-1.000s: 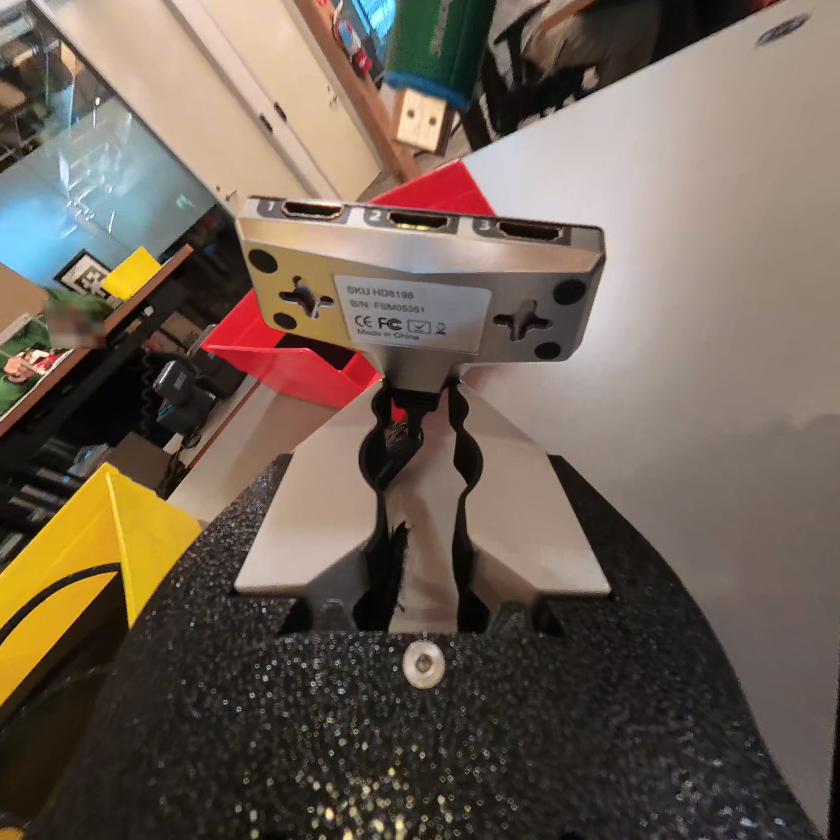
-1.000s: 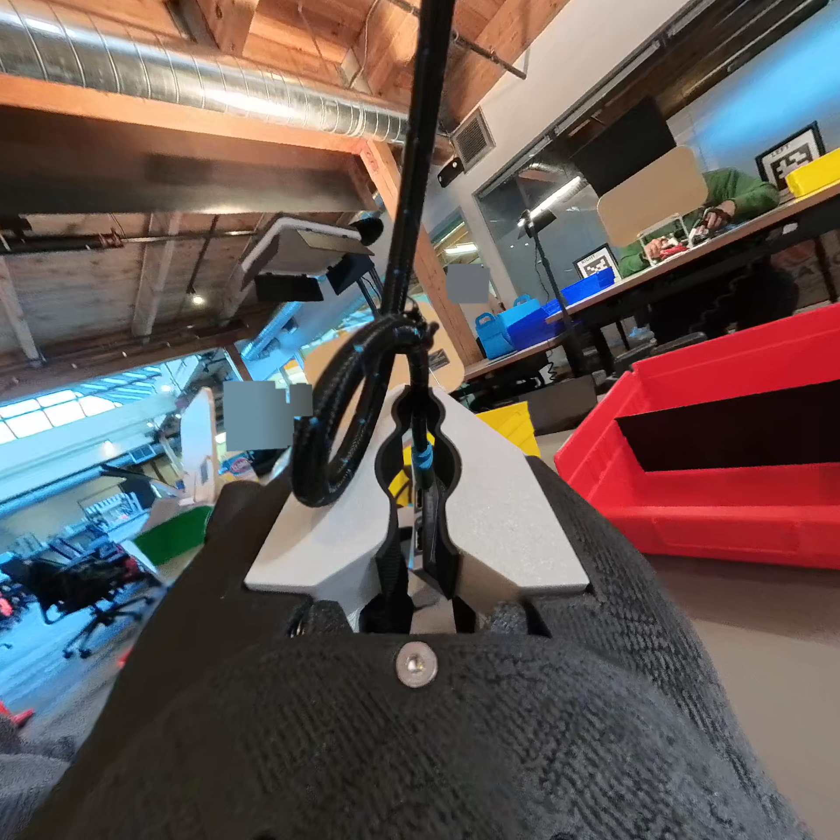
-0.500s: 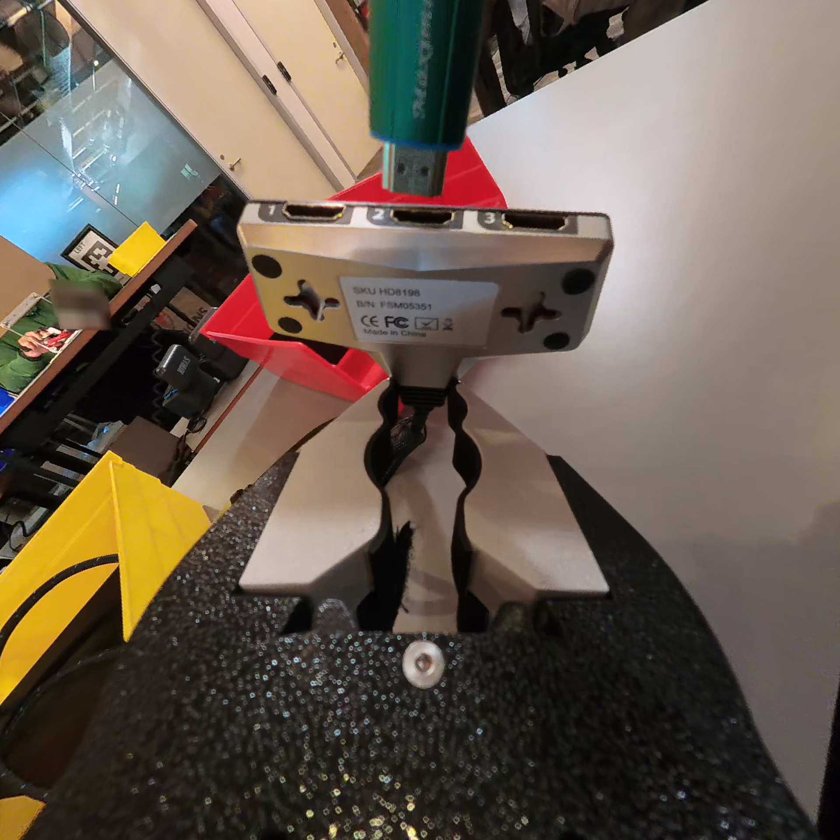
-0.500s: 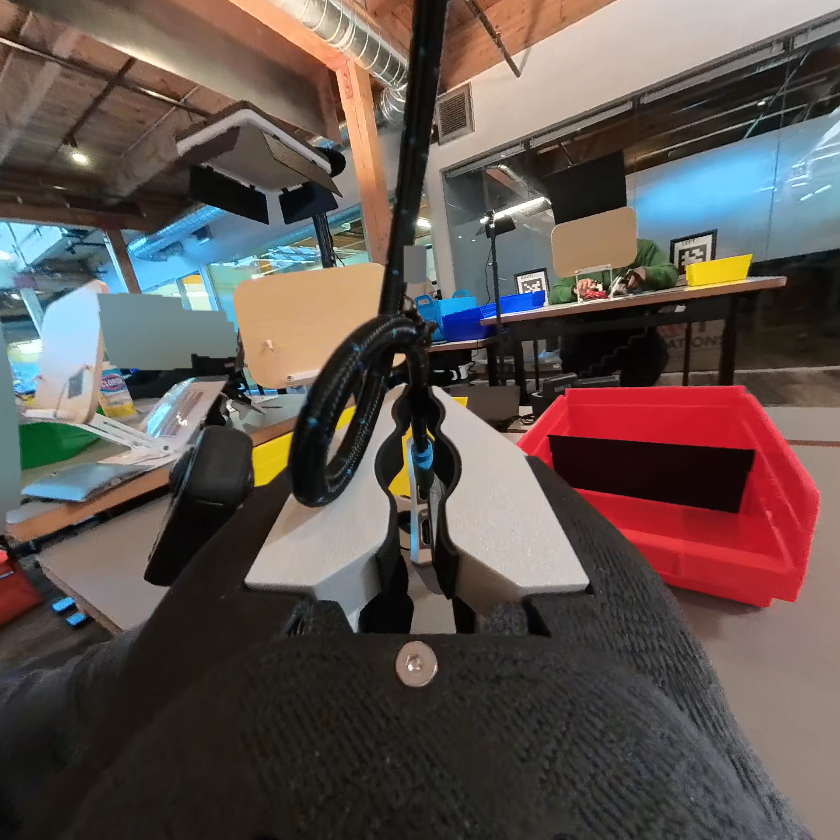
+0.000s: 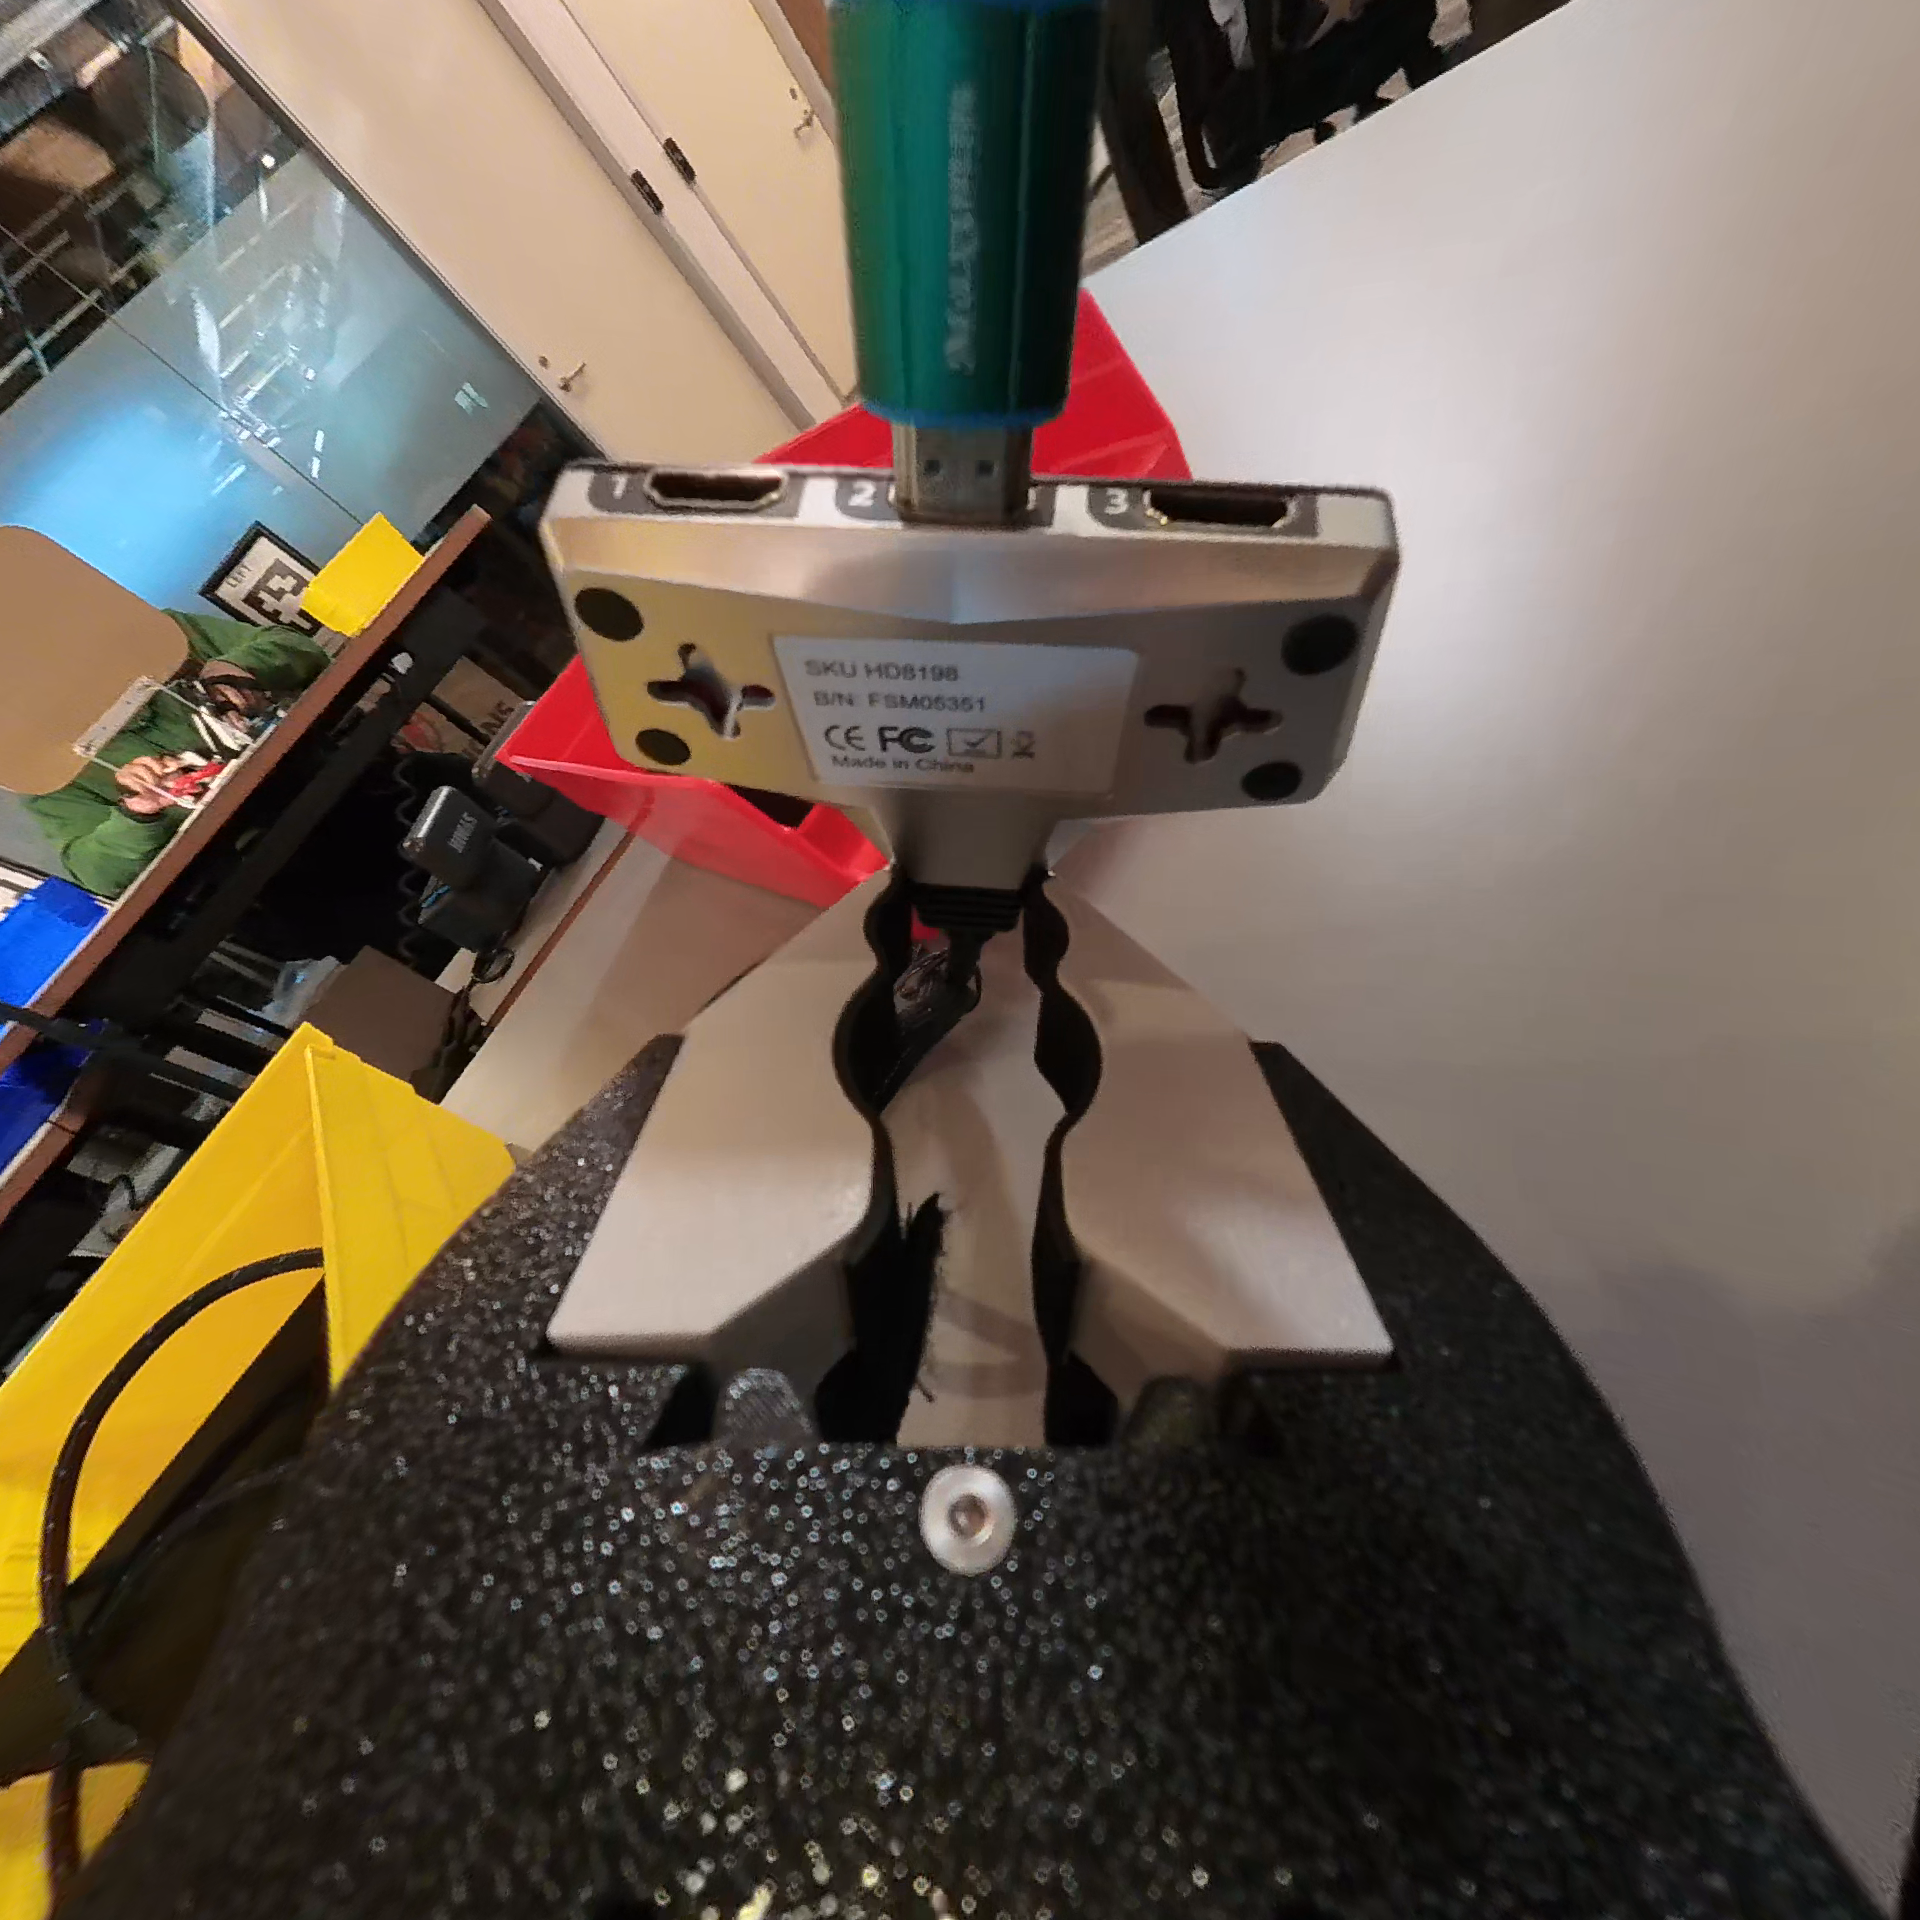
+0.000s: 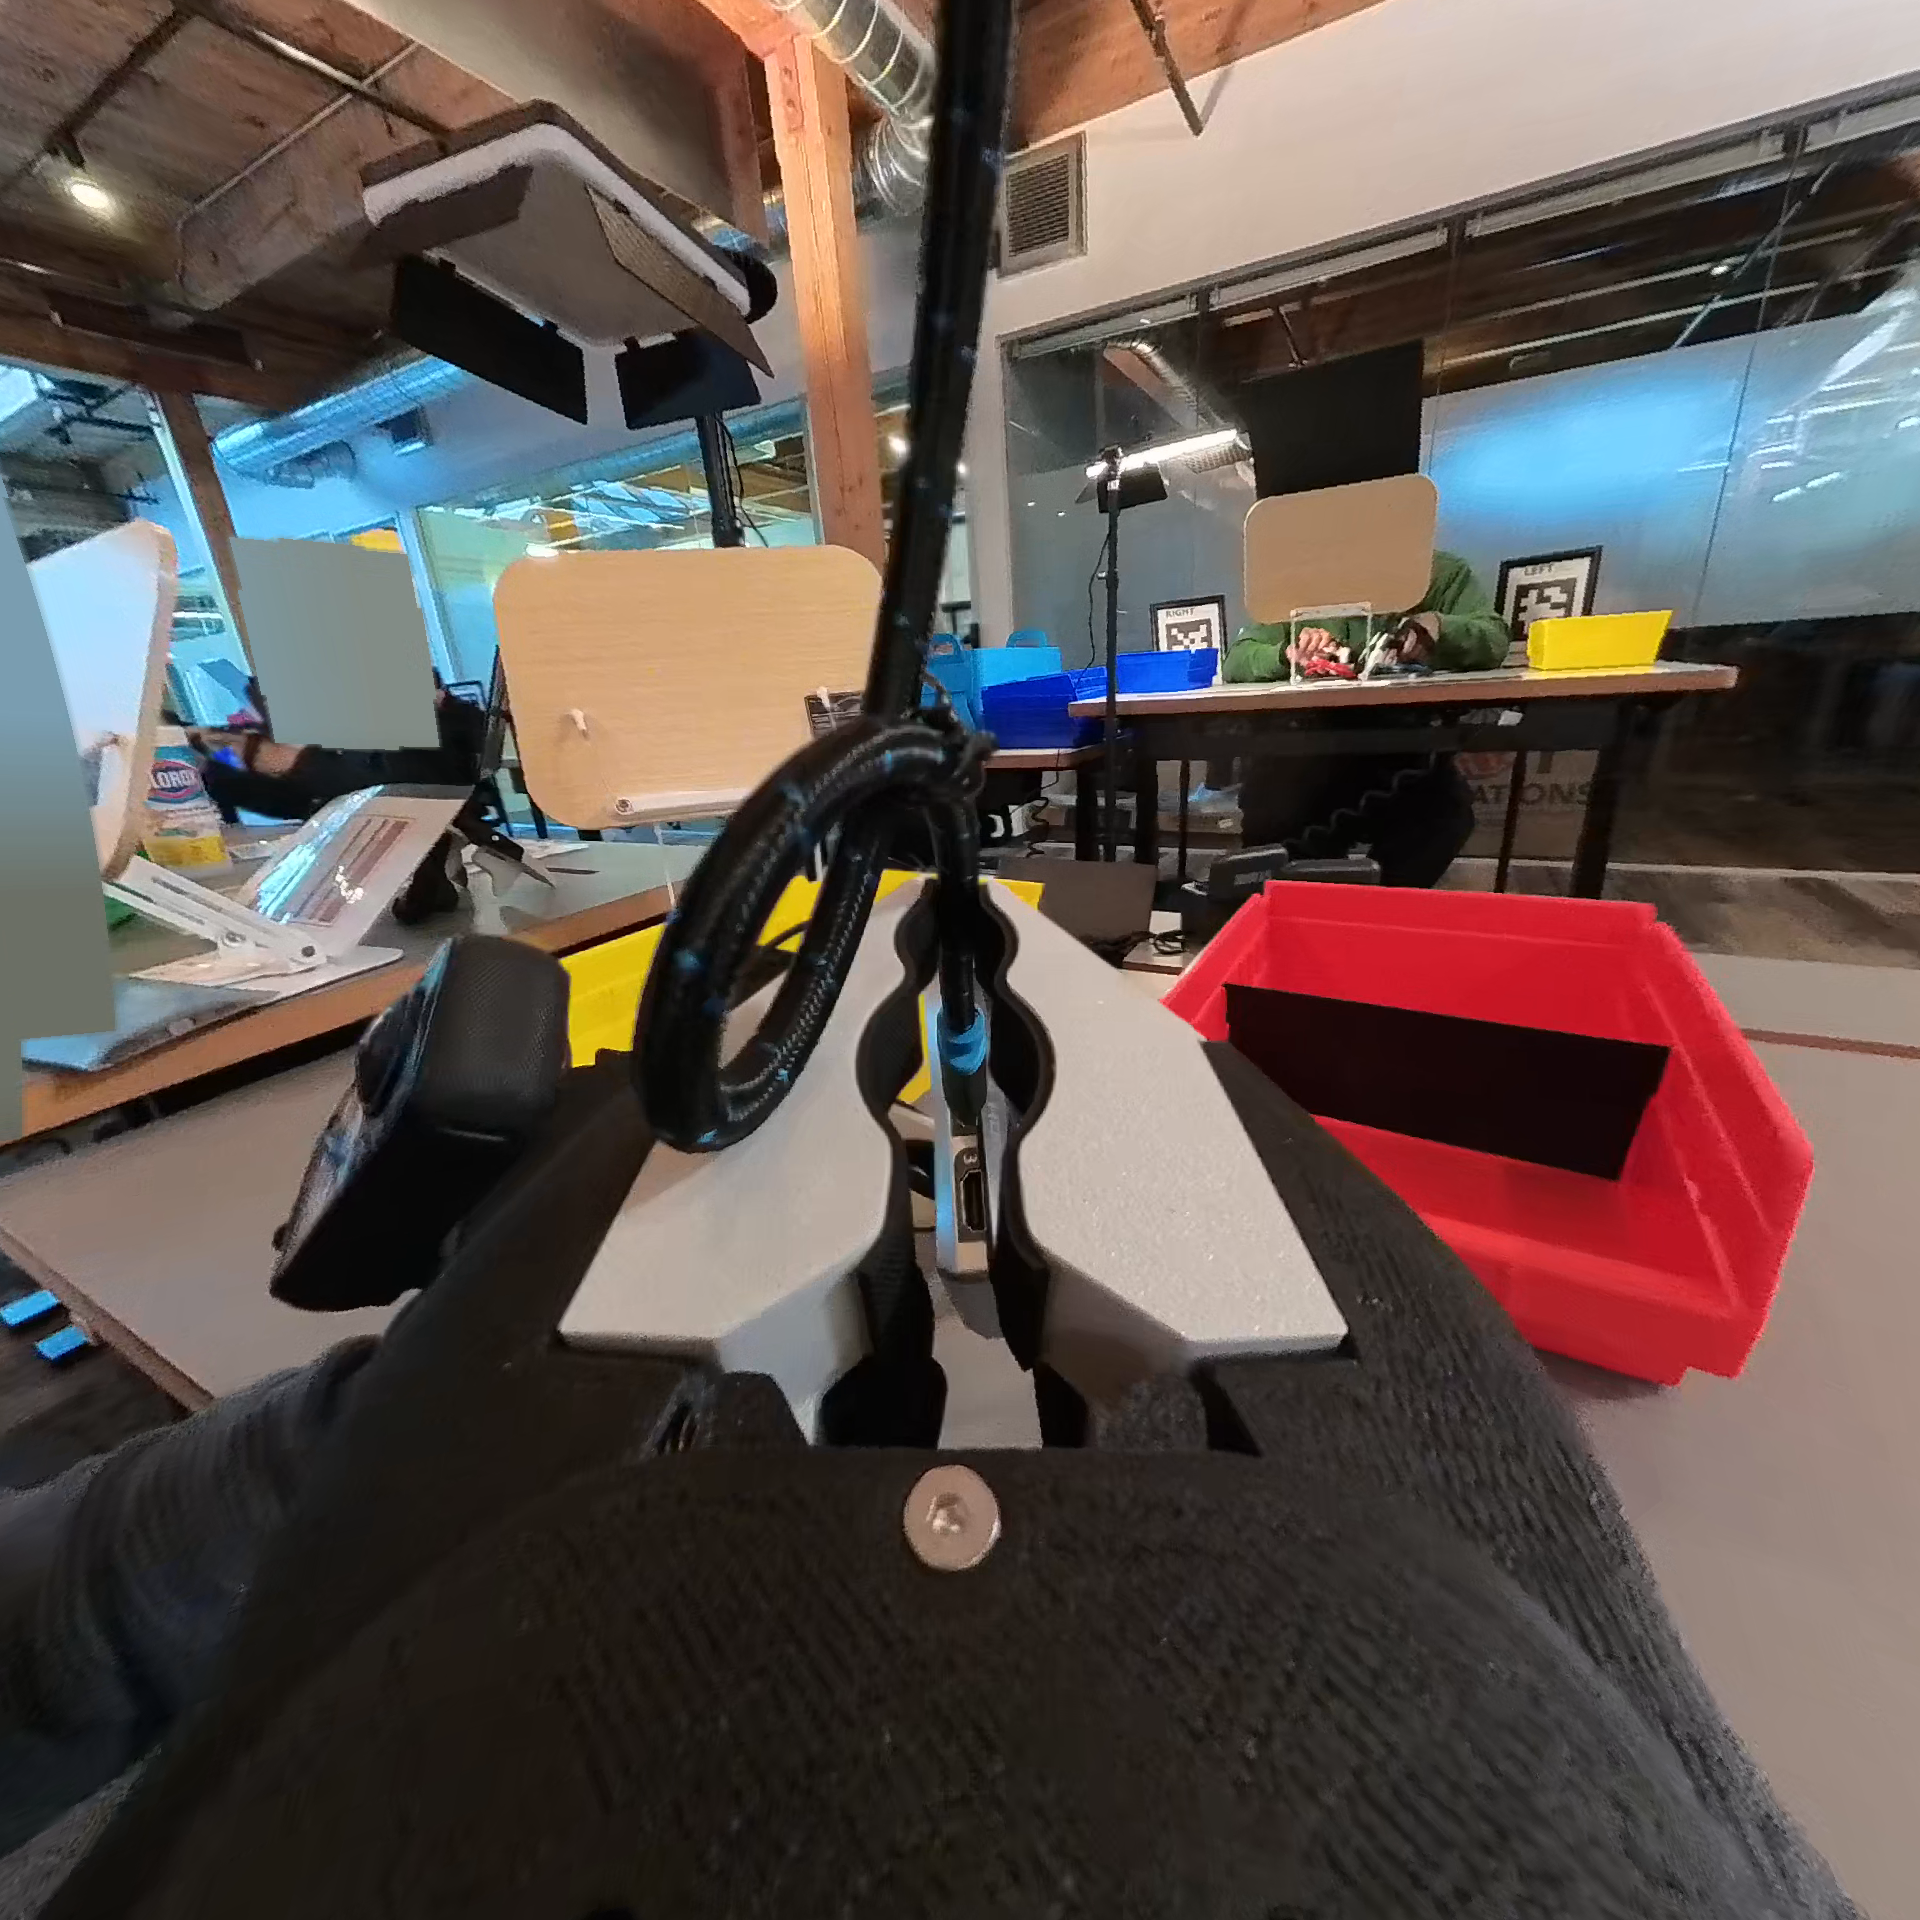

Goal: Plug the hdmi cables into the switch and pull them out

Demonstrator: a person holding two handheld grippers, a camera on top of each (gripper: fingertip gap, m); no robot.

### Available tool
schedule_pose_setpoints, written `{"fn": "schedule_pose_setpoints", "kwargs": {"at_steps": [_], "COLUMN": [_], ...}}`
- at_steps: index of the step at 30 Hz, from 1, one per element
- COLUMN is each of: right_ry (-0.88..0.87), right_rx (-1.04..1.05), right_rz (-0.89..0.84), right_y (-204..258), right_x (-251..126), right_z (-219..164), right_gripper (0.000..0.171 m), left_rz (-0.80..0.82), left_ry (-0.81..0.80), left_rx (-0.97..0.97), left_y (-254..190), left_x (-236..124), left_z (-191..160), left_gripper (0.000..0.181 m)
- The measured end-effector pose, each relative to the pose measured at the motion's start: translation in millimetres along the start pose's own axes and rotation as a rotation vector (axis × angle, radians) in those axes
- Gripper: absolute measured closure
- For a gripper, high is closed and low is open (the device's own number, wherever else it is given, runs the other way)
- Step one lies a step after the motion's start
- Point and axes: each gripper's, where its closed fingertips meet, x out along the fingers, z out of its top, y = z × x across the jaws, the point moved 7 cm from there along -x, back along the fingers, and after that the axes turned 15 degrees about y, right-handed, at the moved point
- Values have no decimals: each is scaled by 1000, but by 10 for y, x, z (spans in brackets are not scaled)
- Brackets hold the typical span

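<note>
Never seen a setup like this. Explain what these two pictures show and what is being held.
No robot here: a person holds a two-finger gripper in each hand, with a camera on each looking along its fingers. In the left view, the left gripper is shut on the silver switch at its cable end, holding it above the grey table. A green plug is entering the middle port; some metal tip still shows. In the right view, the right gripper is shut on that plug's black cable. A red bin sits on the table.

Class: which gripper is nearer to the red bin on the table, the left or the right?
Cannot tell. The left gripper holds the switch in front of the red bin; the right gripper, gripping the cable plug, has the bin to its right.
</note>
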Motion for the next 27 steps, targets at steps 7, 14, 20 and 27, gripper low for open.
{"fn": "schedule_pose_setpoints", "kwargs": {"at_steps": [7, 14, 20, 27], "right_ry": [-20, -27, -22, -15], "right_rx": [-74, -69, -50, -40], "right_rz": [-26, -16, -11, 6], "right_y": [77, 75, 39, -12], "right_x": [10, 20, 29, 70], "right_z": [-32, -47, -63, -129], "right_gripper": [167, 168, 167, 167], "left_rz": [-8, 24, 28, -40], "left_ry": [-10, -21, -22, 7], "left_rx": [-25, -20, 30, -34], "left_y": [-10, -3, -39, -33], "left_x": [-10, -16, -16, 50], "left_z": [-14, -28, 3, -53], "left_gripper": [162, 163, 163, 162]}}
